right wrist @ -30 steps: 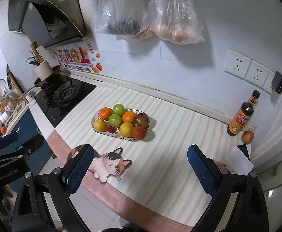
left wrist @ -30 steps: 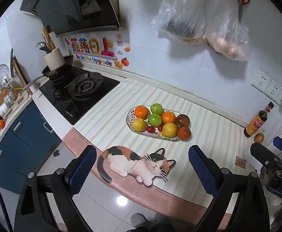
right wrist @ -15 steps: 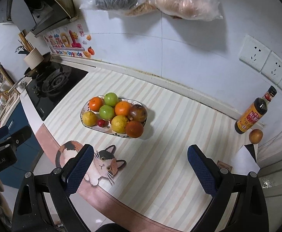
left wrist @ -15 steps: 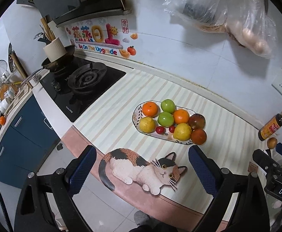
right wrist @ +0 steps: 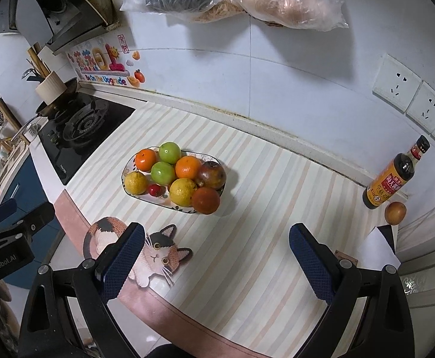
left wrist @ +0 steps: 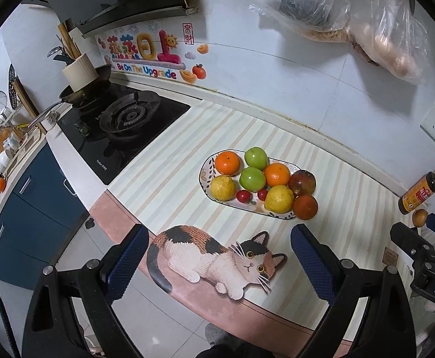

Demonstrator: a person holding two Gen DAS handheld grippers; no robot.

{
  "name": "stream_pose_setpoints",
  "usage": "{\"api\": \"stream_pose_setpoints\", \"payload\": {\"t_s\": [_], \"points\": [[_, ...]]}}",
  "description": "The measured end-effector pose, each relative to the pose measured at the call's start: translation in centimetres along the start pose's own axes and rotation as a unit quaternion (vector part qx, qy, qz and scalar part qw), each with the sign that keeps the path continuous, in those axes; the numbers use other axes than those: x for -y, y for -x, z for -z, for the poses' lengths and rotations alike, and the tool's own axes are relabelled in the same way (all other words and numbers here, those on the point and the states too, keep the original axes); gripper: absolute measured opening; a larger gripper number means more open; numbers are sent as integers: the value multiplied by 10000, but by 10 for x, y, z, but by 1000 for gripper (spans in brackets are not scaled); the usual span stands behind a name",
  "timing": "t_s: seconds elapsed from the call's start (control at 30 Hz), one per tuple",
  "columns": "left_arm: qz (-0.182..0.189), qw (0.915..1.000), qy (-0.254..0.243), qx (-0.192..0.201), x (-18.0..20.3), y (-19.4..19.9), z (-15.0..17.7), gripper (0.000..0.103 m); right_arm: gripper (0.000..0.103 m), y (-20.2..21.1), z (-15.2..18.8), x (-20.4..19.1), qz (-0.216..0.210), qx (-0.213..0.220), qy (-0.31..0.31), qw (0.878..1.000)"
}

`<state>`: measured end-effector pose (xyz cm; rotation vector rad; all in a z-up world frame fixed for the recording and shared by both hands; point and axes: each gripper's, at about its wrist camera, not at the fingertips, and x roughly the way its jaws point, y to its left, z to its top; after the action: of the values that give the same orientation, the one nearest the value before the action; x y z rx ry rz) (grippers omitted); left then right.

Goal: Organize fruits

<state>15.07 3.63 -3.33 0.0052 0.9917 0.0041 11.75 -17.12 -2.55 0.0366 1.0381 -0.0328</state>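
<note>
While both tools hang over the near edge of the counter [right wrist: 247, 253], the fruit sits untouched on its plate.

Plate: the plate [left wrist: 207, 168] lies on the striped counter, right of the stove [left wrist: 122, 131] and beyond the cat mat [left wrist: 217, 259].
Fruit: two oranges [left wrist: 228, 162], two green apples [left wrist: 251, 178], two lemons [left wrist: 278, 198], small red fruits [left wrist: 243, 196], a dark reddish fruit [left wrist: 302, 182] and a red-orange one [left wrist: 305, 206] at the plate's right end.
Left tool: the left tool [left wrist: 219, 261] is spread wide and empty, above the cat mat; the plate lies ahead of it, well apart, roughly centred between its fingers.
Right tool: the right tool [right wrist: 216, 256] is spread wide and empty; the plate lies ahead and to its left, well apart.
Right of the plate: a sauce bottle [right wrist: 392, 179] stands by the wall with a lone round fruit [right wrist: 395, 212] just beside it.
</note>
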Motion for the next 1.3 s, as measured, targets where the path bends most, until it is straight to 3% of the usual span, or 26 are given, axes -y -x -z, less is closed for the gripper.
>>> {"api": "stream_pose_setpoints", "payload": {"t_s": [1.3], "points": [[133,9999,-52,34,8,11,7,97,99,17,3,-1,-80,44,34,10000]]}}
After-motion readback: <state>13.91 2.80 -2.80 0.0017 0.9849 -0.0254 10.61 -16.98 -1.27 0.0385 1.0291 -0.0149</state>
